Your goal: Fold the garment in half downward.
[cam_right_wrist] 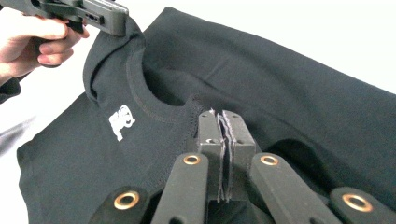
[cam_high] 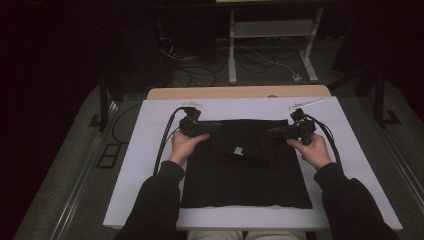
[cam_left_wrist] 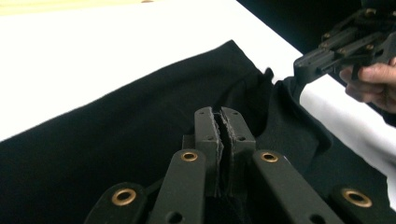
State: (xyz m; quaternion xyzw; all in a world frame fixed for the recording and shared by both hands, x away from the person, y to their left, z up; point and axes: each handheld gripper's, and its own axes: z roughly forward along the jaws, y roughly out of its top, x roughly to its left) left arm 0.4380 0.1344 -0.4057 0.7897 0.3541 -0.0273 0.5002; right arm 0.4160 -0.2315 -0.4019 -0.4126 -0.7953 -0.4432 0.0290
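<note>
Between my two claws lies a black cotton T-shirt (cam_high: 245,170) with a small white printed logo (cam_high: 238,150), spread on the white sheet (cam_high: 150,150) that covers the table. My left claw (cam_high: 212,127) is clamped on the shirt's edge on one side of the neck opening, its jaws pressed together with a thin layer of black cloth caught between the pads, as the left gripper view shows. My right claw (cam_high: 274,132) is clamped the same way on the other side of the collar (cam_right_wrist: 154,100), its pads closed tight on the fabric just beside the ribbed neckline. From each claw the other sits across the neck opening, well apart, and the cloth between them sags in soft folds rather than lying taut. Below both claws, toward my body, the rest of the shirt lies flat, its hem near the table's near edge. I judge that I am at the stage of folding the shirt where the top edge is gripped at both shoulders and is ready to be carried. The next move, as I see it, calls for raising both claws evenly, keeping them level with each other and the cloth lightly stretched, then bringing the top edge toward the hem so the fold falls straight. If one claw leads, the shirt will probably skew or bunch at the collar.
</note>
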